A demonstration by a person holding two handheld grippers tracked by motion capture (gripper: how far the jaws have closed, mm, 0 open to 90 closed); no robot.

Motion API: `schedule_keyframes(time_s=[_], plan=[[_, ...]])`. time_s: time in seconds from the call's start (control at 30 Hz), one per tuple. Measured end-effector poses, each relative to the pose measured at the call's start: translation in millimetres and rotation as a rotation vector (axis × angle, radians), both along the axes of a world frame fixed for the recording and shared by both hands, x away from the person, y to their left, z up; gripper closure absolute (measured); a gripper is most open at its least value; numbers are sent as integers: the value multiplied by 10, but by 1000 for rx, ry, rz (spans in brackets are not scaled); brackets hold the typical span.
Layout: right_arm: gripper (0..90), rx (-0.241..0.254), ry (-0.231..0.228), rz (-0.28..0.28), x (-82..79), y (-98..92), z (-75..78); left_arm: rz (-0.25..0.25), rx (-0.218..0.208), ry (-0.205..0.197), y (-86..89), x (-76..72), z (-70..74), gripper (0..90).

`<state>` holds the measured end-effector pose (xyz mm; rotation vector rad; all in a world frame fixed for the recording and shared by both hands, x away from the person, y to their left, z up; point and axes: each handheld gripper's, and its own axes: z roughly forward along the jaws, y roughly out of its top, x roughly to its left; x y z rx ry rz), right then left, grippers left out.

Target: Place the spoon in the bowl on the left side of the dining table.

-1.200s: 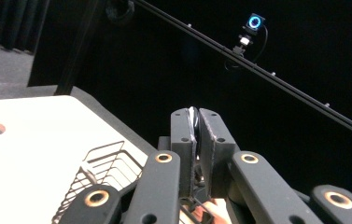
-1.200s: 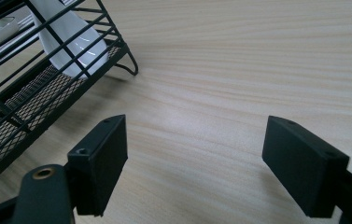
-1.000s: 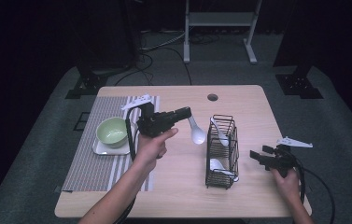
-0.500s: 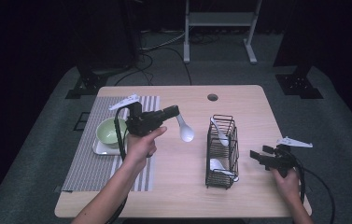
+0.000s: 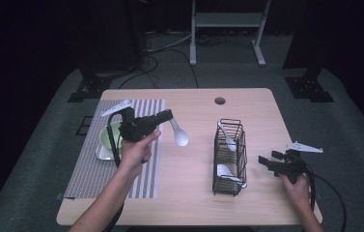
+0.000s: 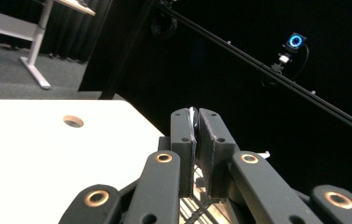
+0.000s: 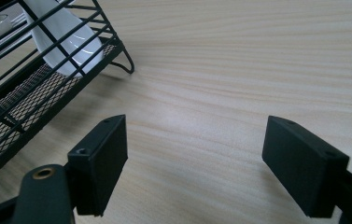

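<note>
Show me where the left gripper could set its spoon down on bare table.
Bare wood lies between the striped mat and the wire rack, and behind the rack near the table hole. The mat's bowl end is crowded.

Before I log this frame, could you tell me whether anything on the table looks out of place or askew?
Nothing stands out. The left gripper holds a white spoon above the table, two more spoons sit in the wire rack, and the green bowl rests on the striped mat. No spill or damage shows.
</note>
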<state>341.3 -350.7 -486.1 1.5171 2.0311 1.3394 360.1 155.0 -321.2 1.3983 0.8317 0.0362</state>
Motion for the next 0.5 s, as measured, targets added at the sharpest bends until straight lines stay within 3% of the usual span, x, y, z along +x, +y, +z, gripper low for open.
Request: schedule_keyframes(time_s=[0.5], plan=[[211, -7, 4, -3, 3, 8, 0, 74, 12, 3, 364, 13, -4, 848]])
